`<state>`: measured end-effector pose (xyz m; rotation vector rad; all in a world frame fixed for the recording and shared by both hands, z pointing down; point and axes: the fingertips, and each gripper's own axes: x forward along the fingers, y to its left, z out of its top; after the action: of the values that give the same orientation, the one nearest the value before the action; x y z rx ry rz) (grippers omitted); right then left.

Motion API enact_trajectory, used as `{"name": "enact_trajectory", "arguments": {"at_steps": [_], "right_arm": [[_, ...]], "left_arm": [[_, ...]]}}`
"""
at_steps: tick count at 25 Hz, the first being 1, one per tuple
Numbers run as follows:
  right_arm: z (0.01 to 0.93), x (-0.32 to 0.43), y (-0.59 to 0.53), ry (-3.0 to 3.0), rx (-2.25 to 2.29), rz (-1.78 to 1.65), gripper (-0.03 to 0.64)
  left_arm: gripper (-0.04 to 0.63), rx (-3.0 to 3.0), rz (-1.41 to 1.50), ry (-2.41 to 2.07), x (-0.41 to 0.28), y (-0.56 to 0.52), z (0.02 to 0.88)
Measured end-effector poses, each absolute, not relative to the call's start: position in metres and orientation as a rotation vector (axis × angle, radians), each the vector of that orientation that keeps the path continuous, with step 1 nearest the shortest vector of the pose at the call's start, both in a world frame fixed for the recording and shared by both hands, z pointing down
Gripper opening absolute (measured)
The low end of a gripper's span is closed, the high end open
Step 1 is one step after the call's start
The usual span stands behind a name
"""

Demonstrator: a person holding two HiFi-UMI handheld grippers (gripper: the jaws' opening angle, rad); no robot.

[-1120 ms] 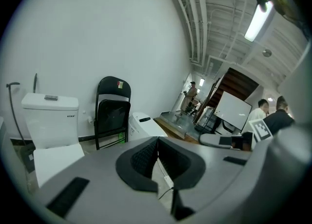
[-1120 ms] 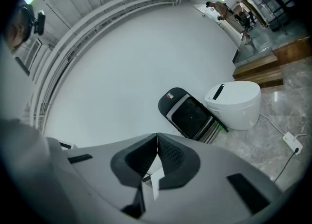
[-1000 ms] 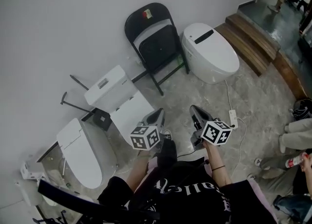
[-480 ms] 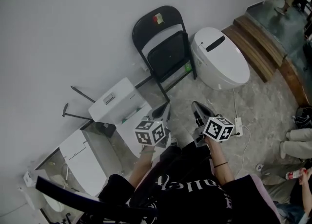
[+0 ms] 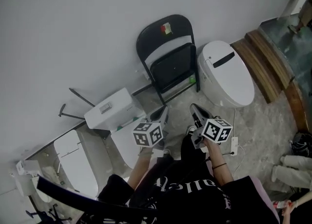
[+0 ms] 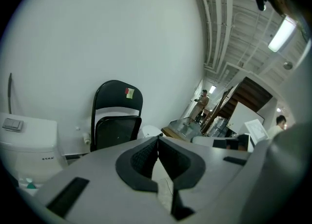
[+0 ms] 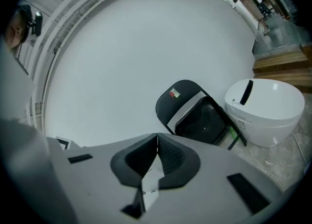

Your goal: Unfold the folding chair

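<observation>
Floor (image 5: 265, 118) bears folded chair (image 5: 171, 65) and toilet (image 5: 228, 74).

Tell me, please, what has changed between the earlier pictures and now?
The person has stepped closer to the folding chair, carrying the left gripper and right gripper forward. Nothing was grasped: both pairs of jaws stayed shut and empty. The chair stayed folded against the wall beside the white toilet.

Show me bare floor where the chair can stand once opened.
Bare floor lies between the white toilet and the wooden steps. A narrower strip lies before the folding chair. The left is crowded with the toilet tank and other toilet parts.
</observation>
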<state>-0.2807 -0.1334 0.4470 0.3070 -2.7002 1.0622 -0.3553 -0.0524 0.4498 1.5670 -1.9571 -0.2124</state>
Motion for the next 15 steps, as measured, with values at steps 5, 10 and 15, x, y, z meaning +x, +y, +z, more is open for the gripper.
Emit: {"name": "enact_trajectory", "arguments": {"at_steps": [5,10,15], "right_arm": [[0.442,-0.317,-0.19,-2.679,0.135,0.992,0.014],[0.436,-0.346,-0.237,-2.662,0.01,0.988,0.014],[0.441,-0.374,-0.26,-2.631,-0.053,1.056,0.014]], "left_arm": [[0.005,1.503,-0.255,-2.032,-0.381,-0.117,0.443],[0.005,1.444,-0.272,-2.11,-0.402,-0.157,0.434],[0.005,1.393,-0.267,-2.126,-0.421,-0.172,0.437]]}}
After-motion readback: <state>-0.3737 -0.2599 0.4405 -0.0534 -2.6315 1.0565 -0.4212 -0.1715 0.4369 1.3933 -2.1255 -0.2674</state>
